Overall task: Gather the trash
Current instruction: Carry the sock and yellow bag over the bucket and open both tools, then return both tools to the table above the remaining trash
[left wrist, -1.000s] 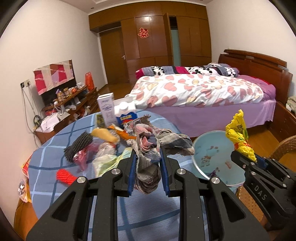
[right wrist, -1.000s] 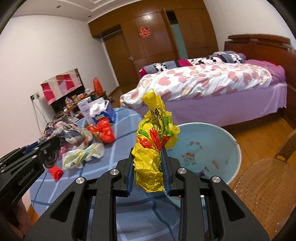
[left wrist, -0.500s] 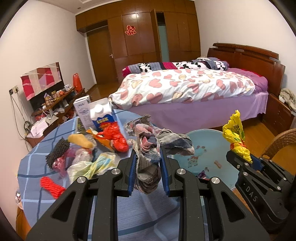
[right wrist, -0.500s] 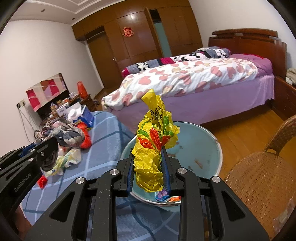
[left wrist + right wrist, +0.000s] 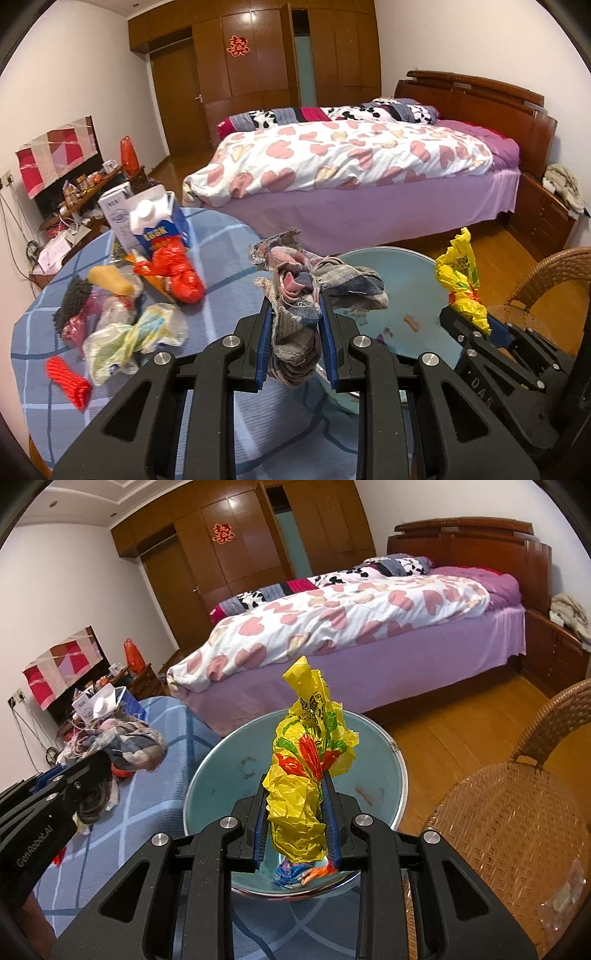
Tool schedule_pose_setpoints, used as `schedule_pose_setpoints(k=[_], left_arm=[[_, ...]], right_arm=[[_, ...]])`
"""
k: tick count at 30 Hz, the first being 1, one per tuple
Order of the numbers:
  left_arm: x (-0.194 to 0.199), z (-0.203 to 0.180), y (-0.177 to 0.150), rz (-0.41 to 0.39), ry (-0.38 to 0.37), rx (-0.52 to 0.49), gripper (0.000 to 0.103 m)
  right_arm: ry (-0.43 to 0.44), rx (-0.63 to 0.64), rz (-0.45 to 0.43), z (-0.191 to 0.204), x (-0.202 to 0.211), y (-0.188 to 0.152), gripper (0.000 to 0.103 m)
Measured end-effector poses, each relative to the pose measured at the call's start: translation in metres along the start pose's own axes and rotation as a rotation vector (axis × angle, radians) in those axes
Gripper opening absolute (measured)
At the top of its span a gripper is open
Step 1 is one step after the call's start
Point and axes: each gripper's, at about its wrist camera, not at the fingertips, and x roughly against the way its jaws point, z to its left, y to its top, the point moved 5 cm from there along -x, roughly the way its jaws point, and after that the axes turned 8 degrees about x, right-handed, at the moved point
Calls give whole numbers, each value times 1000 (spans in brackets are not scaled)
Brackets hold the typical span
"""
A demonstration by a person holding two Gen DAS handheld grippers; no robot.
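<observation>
Trash-wise, I've got both hands full right now. My left gripper [image 5: 295, 341] is clamped on a wad of patterned rags [image 5: 306, 291], greyish plaid with pink bits, and the loose ends flop out over the jaws on both sides. My right gripper [image 5: 295, 825] is pinching a crumpled yellow plastic bag [image 5: 308, 760] with red and green print, sticking up tall between the blue pads.

Both bundles hang up in the air around the light blue basin [image 5: 376, 746], which sits right at the edge of the blue checked tablecloth [image 5: 221, 258]. From the right wrist the bag is square over the basin, whose rim overhangs the table edge toward me. There's already some colourful wrapper scrap [image 5: 301, 873] in the bottom. The rags are just at the basin's left rim, partly over the cloth.

Left of the rags the table is pretty crowded: a red plastic bag [image 5: 177, 269], a pale crumpled bag [image 5: 133, 336], a red knit piece [image 5: 68, 378] near the table's near edge, a dark knit thing [image 5: 72, 302], and a blue milk carton [image 5: 157, 225] farther back.

Off the right there's a wicker chair [image 5: 517, 830] close beside the basin, then open wood floor [image 5: 461, 709] up to the bed [image 5: 369, 620].
</observation>
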Motion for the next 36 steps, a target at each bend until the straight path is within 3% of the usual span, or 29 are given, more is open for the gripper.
schedule_pose_setpoints(k=[20,25,32,36], left_arm=[[-42,-16,-12,87,-29,-1,28],[-38,-16,-10,64,-16,-5,55],[-21,-2,-3,19,21,15,65],[-11,7,-3,7,40,23,69]], right_arm=[[-10,-17,74,-16,-22,-9,29],[-1,-37,78,-19,-24,-9,43],[-29,-64,27,-23,-11,-3,44],[-32,-42,12,-16,-5,0,51]])
